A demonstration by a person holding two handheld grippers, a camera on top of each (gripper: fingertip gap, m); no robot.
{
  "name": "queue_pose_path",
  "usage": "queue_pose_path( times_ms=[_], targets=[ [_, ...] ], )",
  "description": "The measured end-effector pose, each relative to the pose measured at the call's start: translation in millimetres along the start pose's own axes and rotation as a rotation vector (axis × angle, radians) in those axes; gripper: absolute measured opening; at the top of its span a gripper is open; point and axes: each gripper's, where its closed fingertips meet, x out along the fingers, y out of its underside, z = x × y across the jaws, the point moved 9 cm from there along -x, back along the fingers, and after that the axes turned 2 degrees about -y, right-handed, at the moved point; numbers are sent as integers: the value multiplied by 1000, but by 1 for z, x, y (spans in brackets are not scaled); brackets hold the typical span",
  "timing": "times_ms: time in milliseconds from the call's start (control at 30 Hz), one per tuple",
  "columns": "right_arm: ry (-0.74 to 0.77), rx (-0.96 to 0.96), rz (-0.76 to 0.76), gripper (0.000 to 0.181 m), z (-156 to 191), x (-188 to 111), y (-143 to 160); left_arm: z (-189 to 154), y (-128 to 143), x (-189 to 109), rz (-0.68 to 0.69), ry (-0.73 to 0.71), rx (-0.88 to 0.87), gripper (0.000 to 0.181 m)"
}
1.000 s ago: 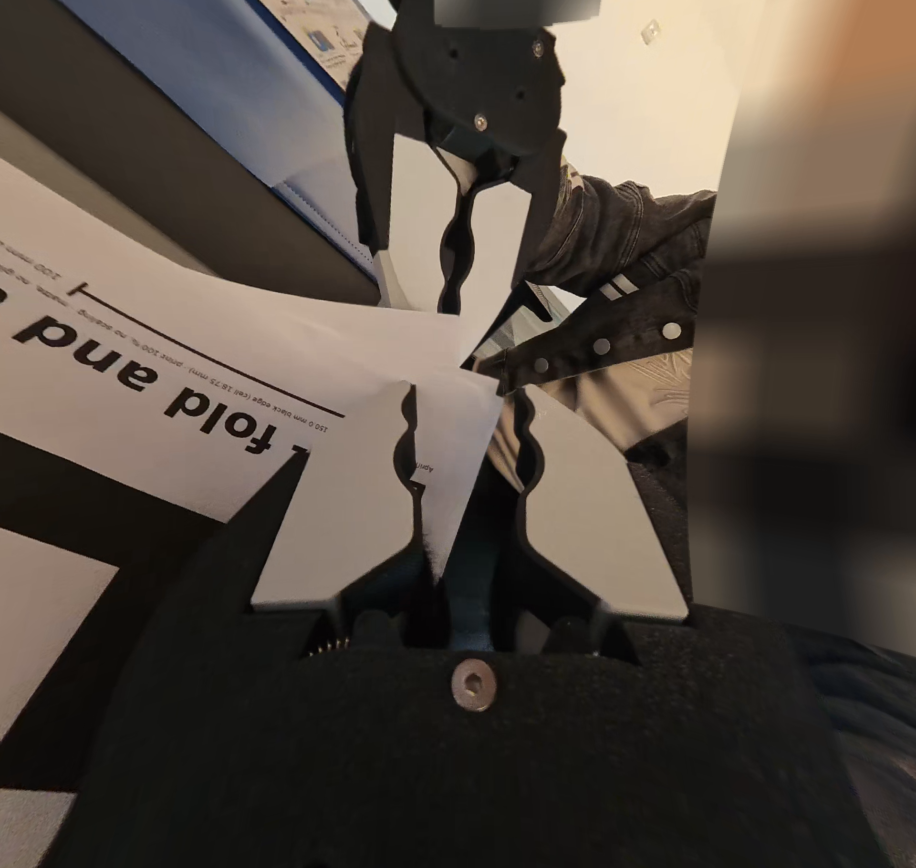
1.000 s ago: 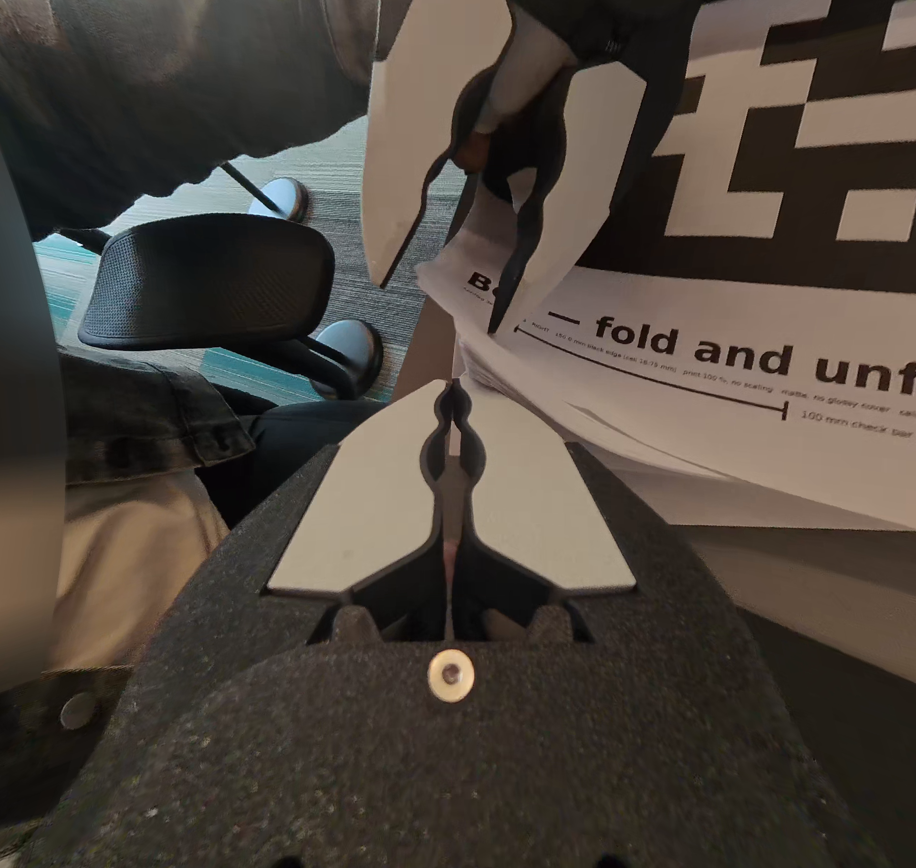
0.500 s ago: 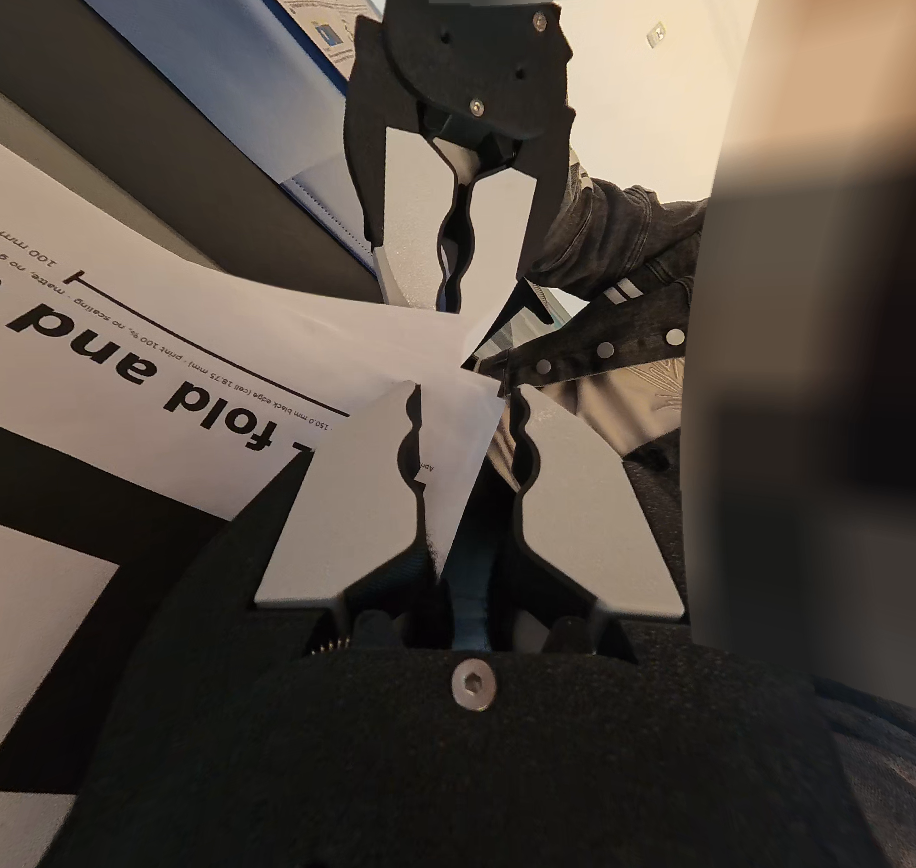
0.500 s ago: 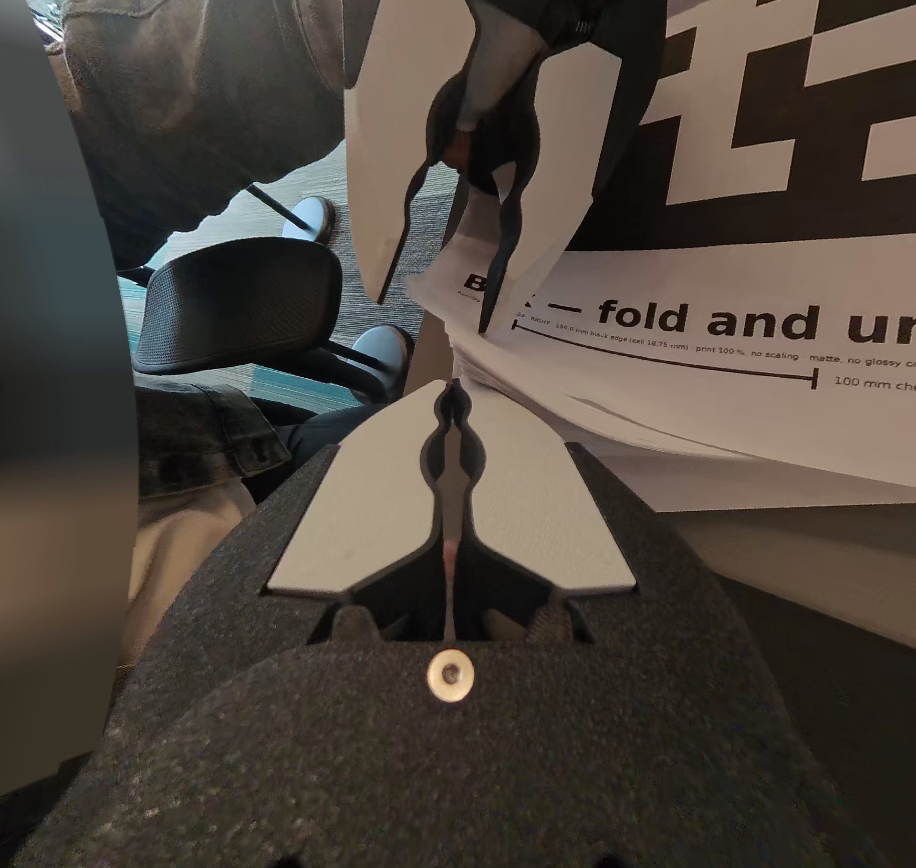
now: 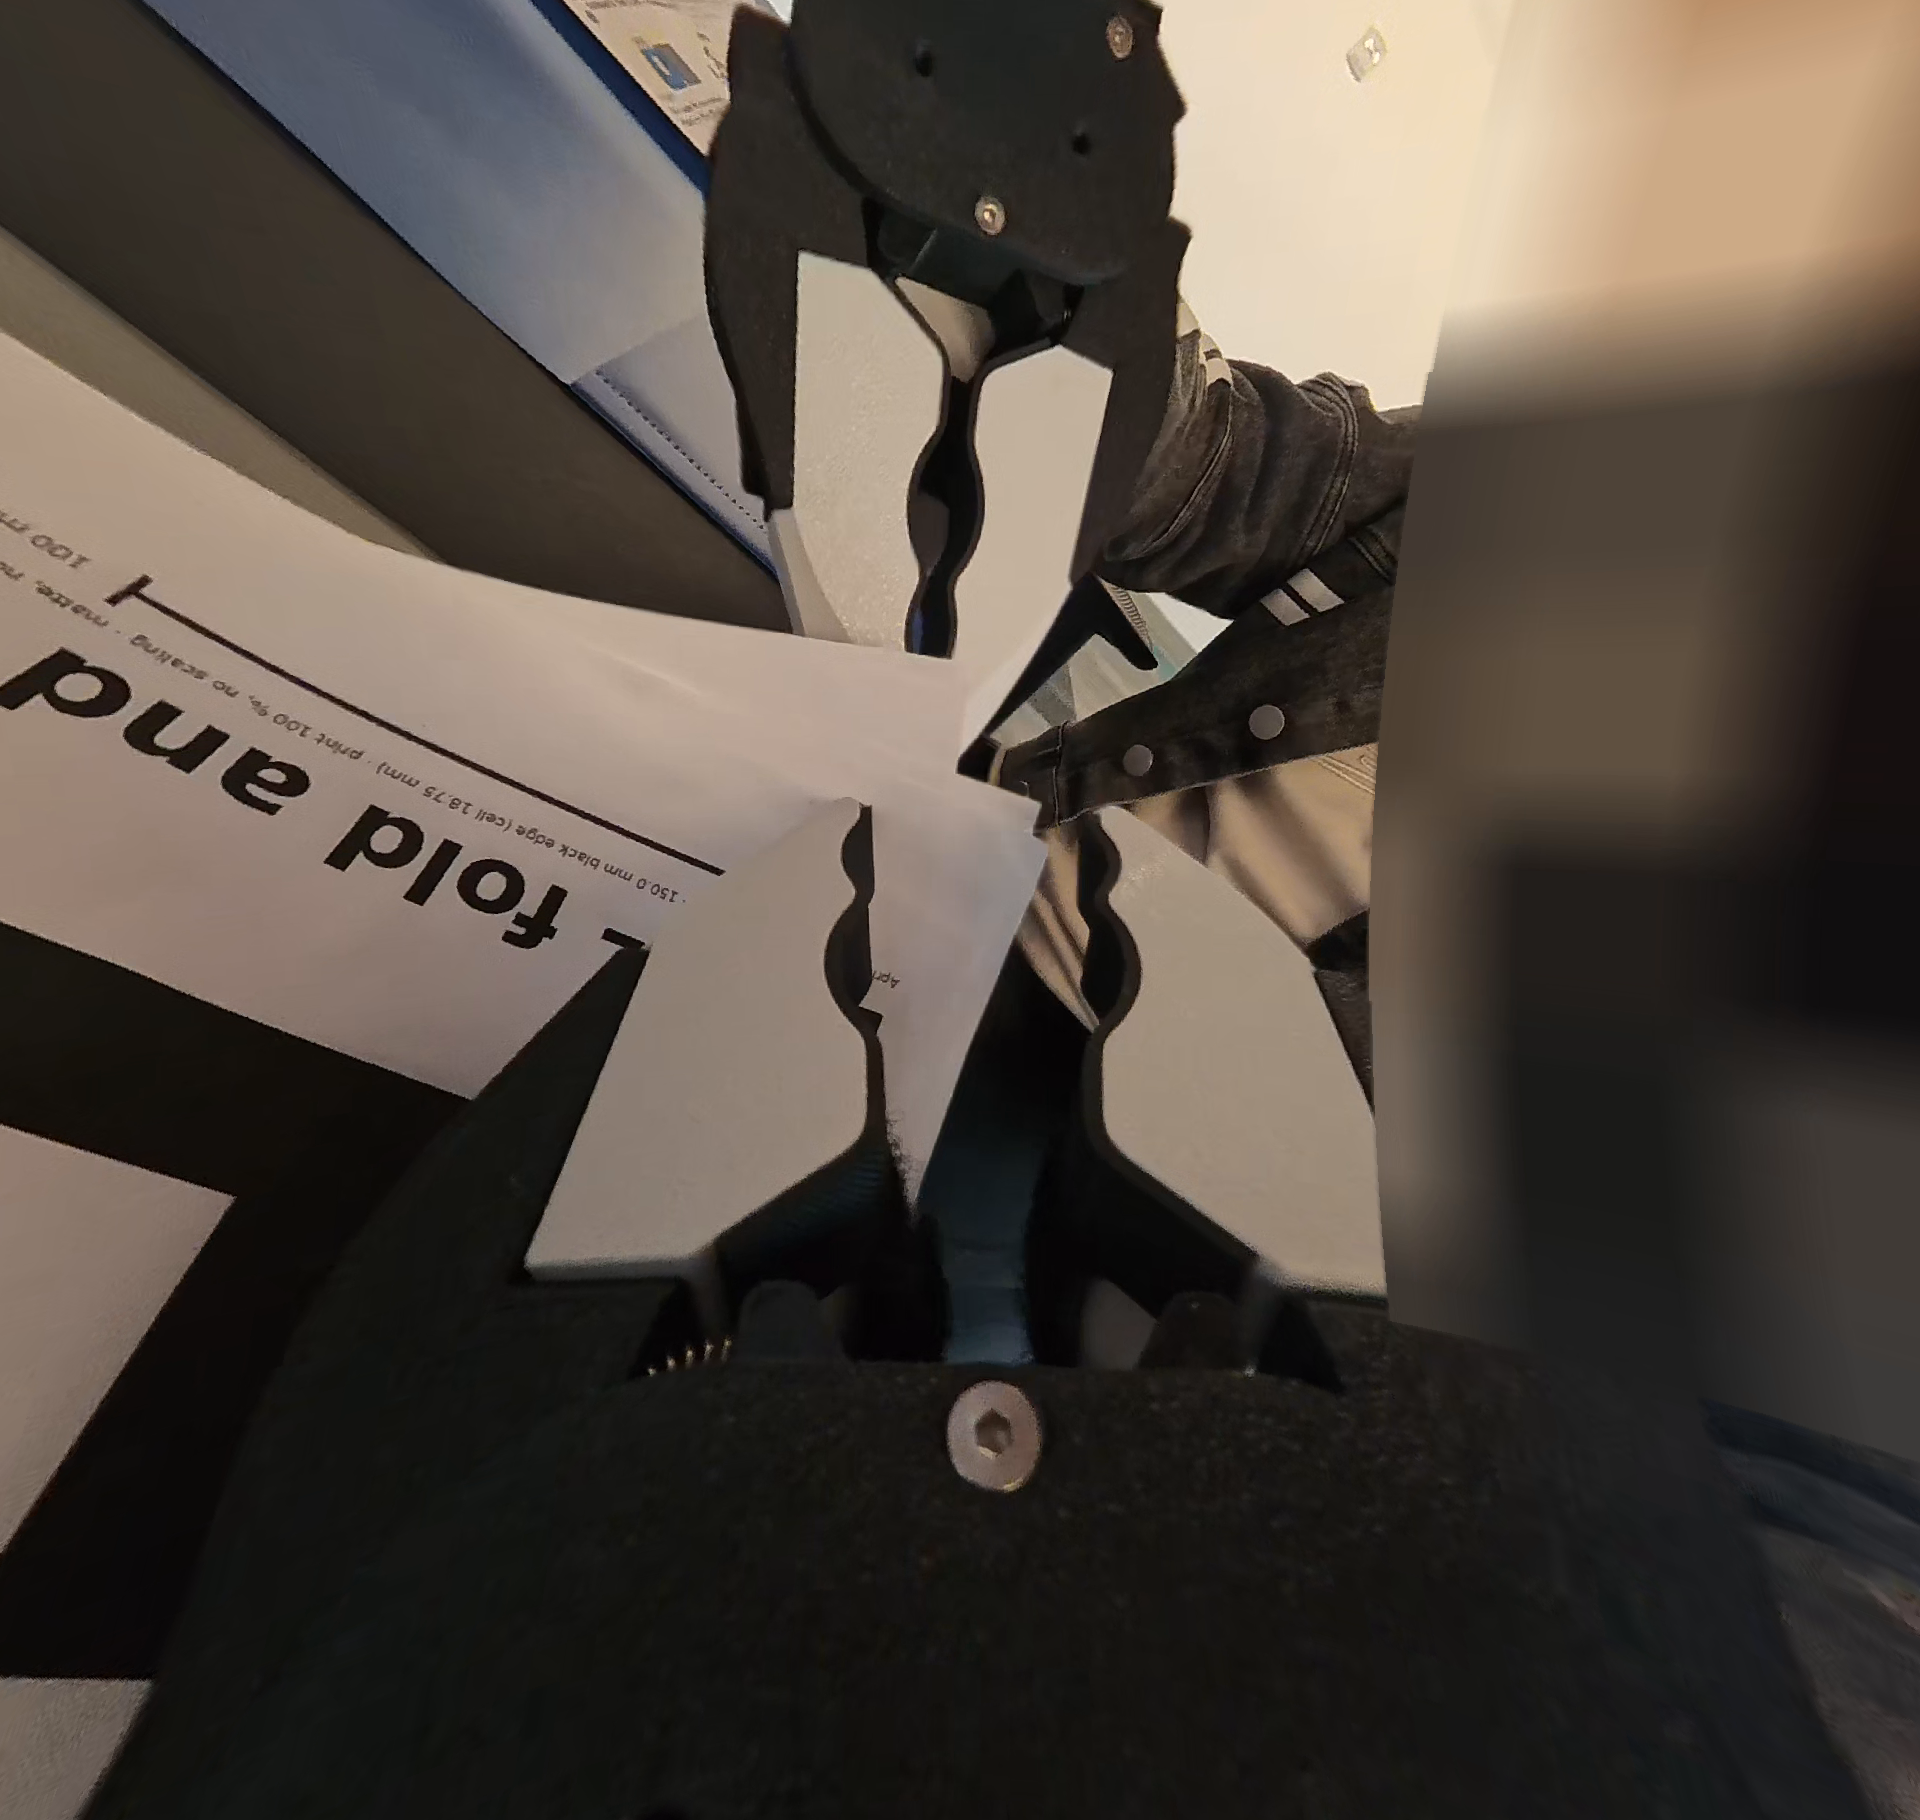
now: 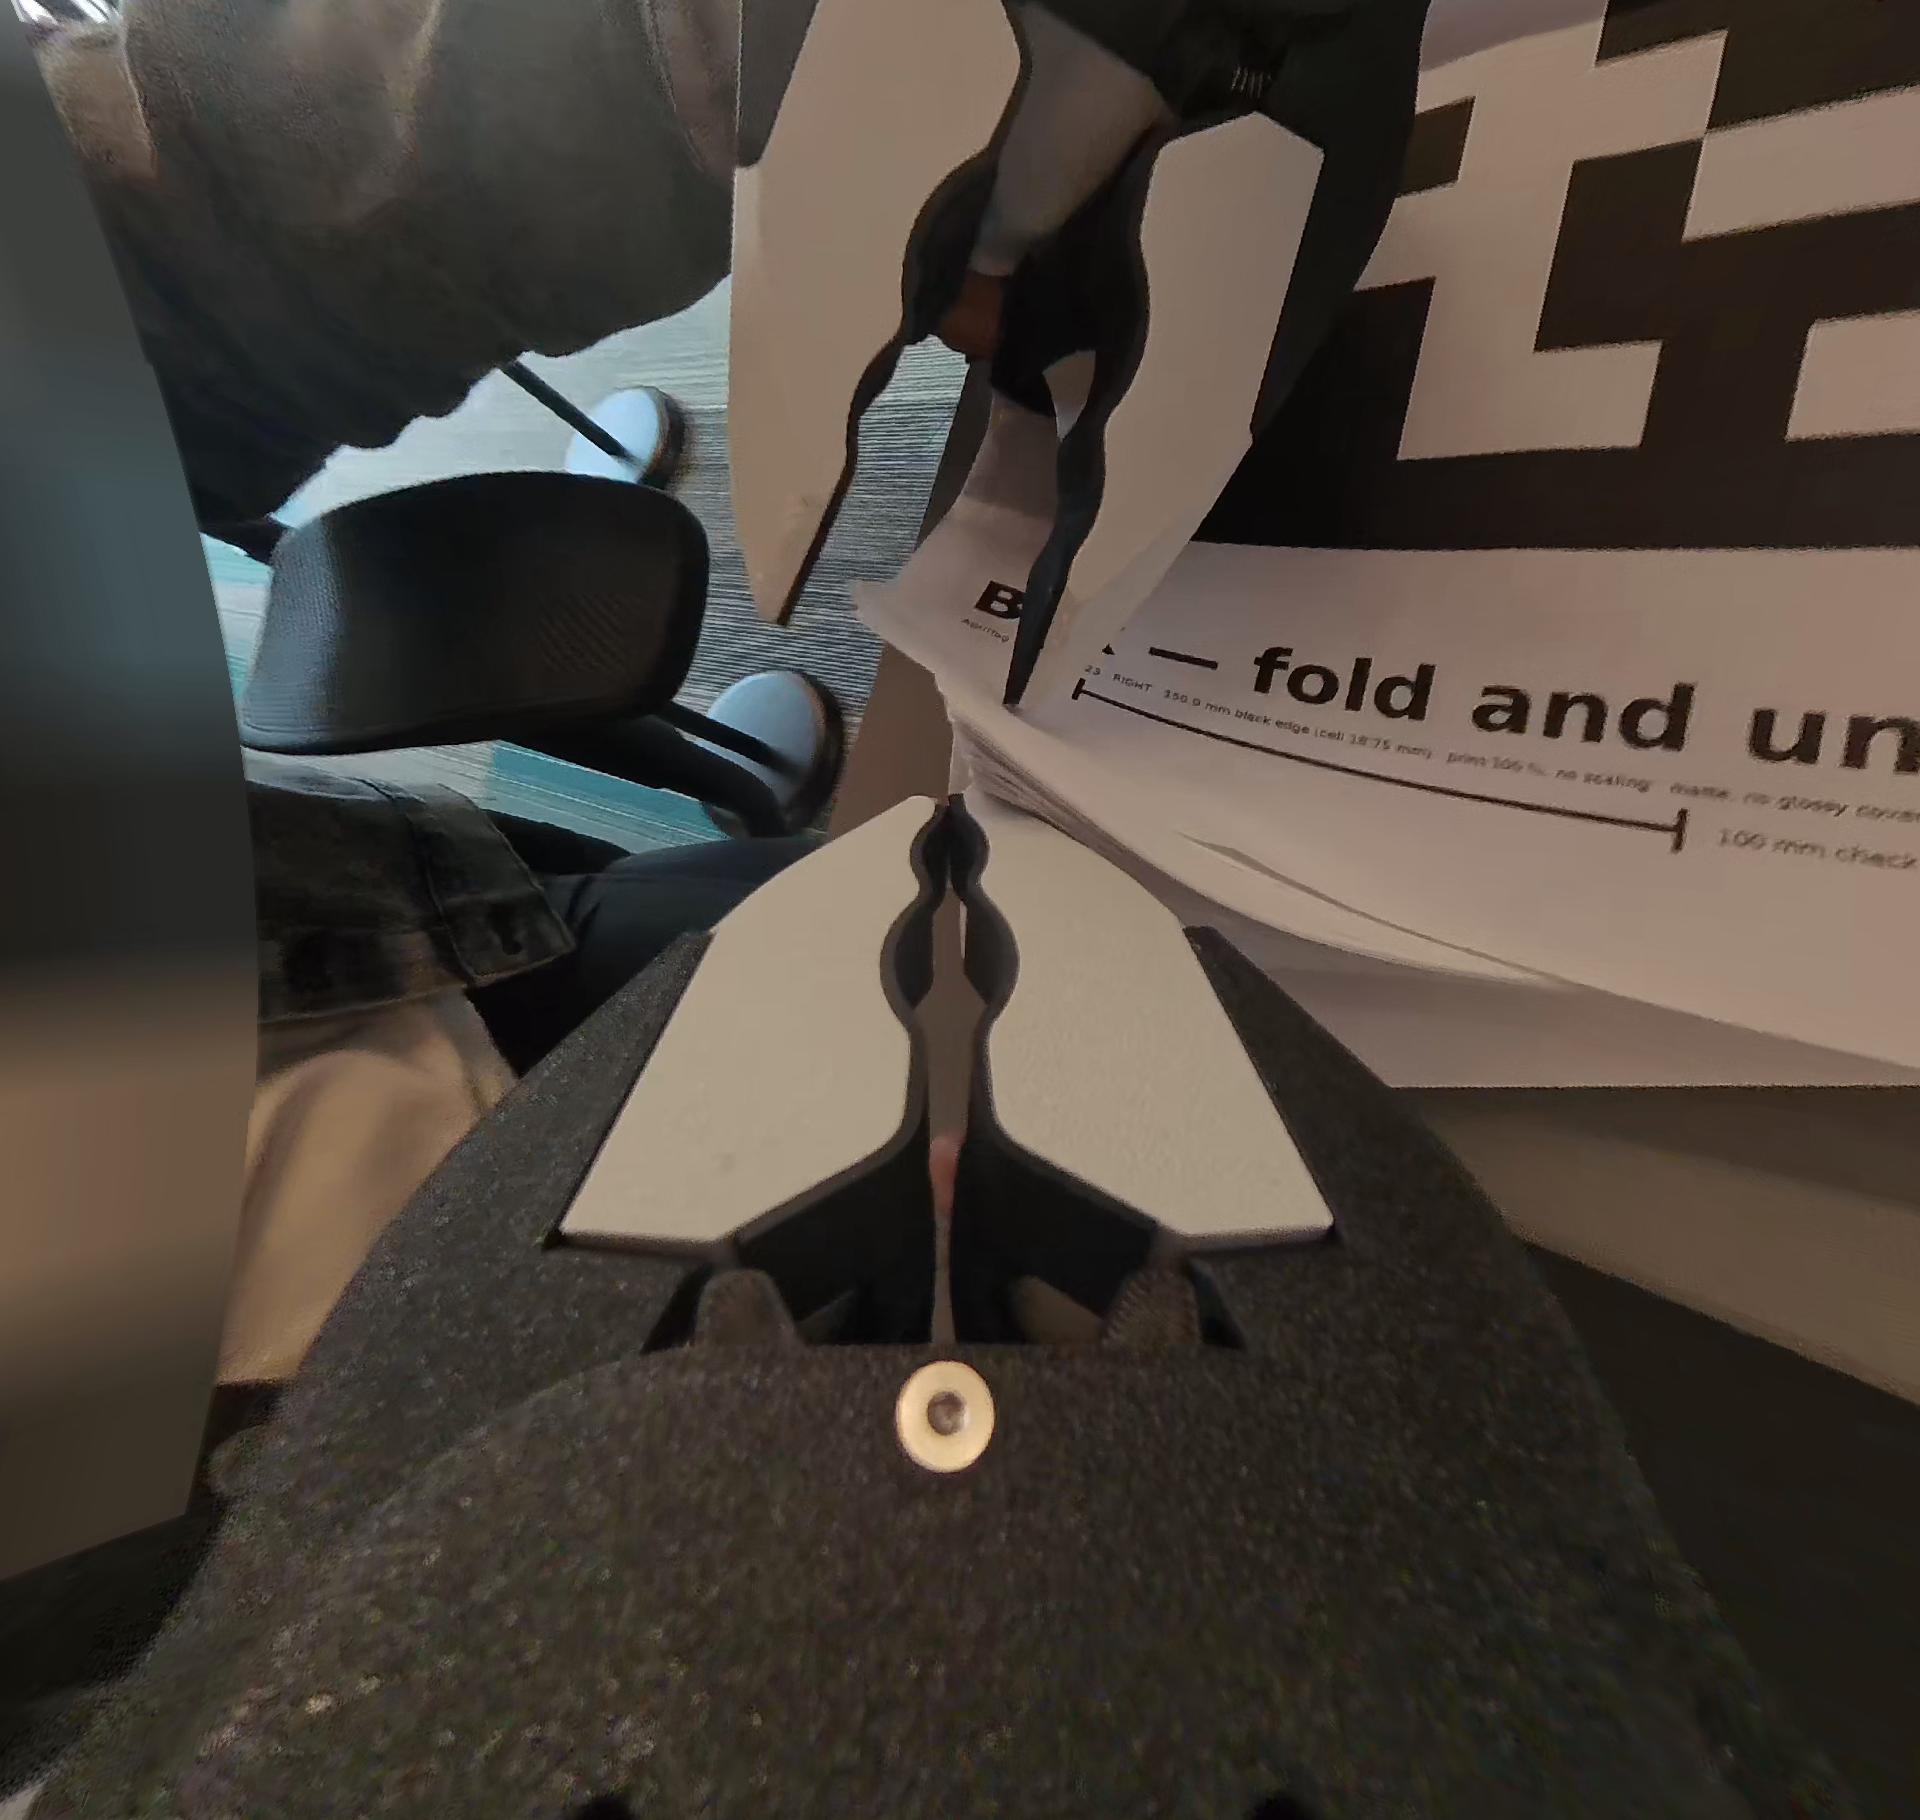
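A stack of white printed sheets with large black squares and lettering lies on a dark table. My right gripper is shut on the edge of a thin sheet at the stack's near corner; it also shows in the left wrist view, shut at the lifted edge of the top sheet. My left gripper is open, with the sheet's corner between its jaws, against the left finger. In the right wrist view the left gripper hangs open over that same corner.
A black office chair on castors stands on striped carpet beyond the table edge. A person's dark denim sleeve and jacket are close behind the grippers. A blue-edged board stands at the upper left. The tips of both grippers are at nearly the same place.
Almost nothing. Both views have drifted slightly. The left gripper stays open around the corner and the right gripper stays shut on the sheet.
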Motion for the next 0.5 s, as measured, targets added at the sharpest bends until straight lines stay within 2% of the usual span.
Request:
queue_pose_path(
  times_ms=[133, 233, 300, 367, 433, 500],
  targets=[
    [68, -101, -21, 0, 6, 1, 4, -17, 6, 4, 19, -85, 219, 56],
    [69, -131, -2, 0, 8, 5, 13, -29, 17, 15, 85, -269, 404, 71],
    [33, -220, 86, 0, 12, 8, 22, -27, 28, 24, 195, -432, 474, 75],
    [30, -337, 179, 22, 19, 6, 34, -24, 35, 30, 245, -502, 508, 67],
    [98, -461, 217, 45, 23, -4, 40, -22, 33, 29, 232, -492, 478, 57],
    [284, -629, 188, 48, 23, -14, 39, -20, 30, 26, 205, -454, 406, 53]
  ],
)
